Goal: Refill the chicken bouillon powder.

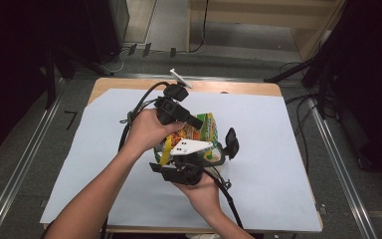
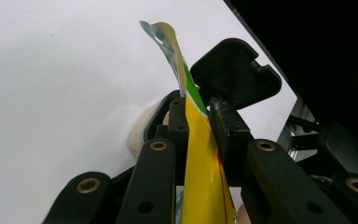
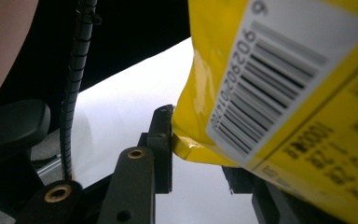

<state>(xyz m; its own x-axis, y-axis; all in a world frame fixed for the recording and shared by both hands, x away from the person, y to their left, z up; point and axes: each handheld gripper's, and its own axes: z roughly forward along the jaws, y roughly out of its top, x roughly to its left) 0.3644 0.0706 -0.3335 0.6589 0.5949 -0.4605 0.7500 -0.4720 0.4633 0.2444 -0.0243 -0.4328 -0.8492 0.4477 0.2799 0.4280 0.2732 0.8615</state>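
My left gripper (image 2: pixel 200 126), matte black plastic with brass pivot pins, is clamped on the thin top edge of the glossy yellow-and-green foil snack bag (image 2: pixel 198 154); the film runs flat and straight between the two pads and rises past them to a crinkled, pale tip. My right gripper (image 3: pixel 200 149) pinches the folded lower corner of the same bag, whose smooth yellow back carries a white barcode label (image 3: pixel 270 79). From above, the bag (image 1: pixel 205 130) hangs between my two hands over the middle of the table, the left gripper (image 1: pixel 195 121) on its far side and the right gripper (image 1: pixel 186 167) on its near side. A pale blue sheet of paper (image 1: pixel 278 149), smooth and flat, covers the light wooden tabletop (image 1: pixel 229 87), whose rim shows along the far edge. Broad bare paper lies left and right of my hands; dark stands and cables ring the table.
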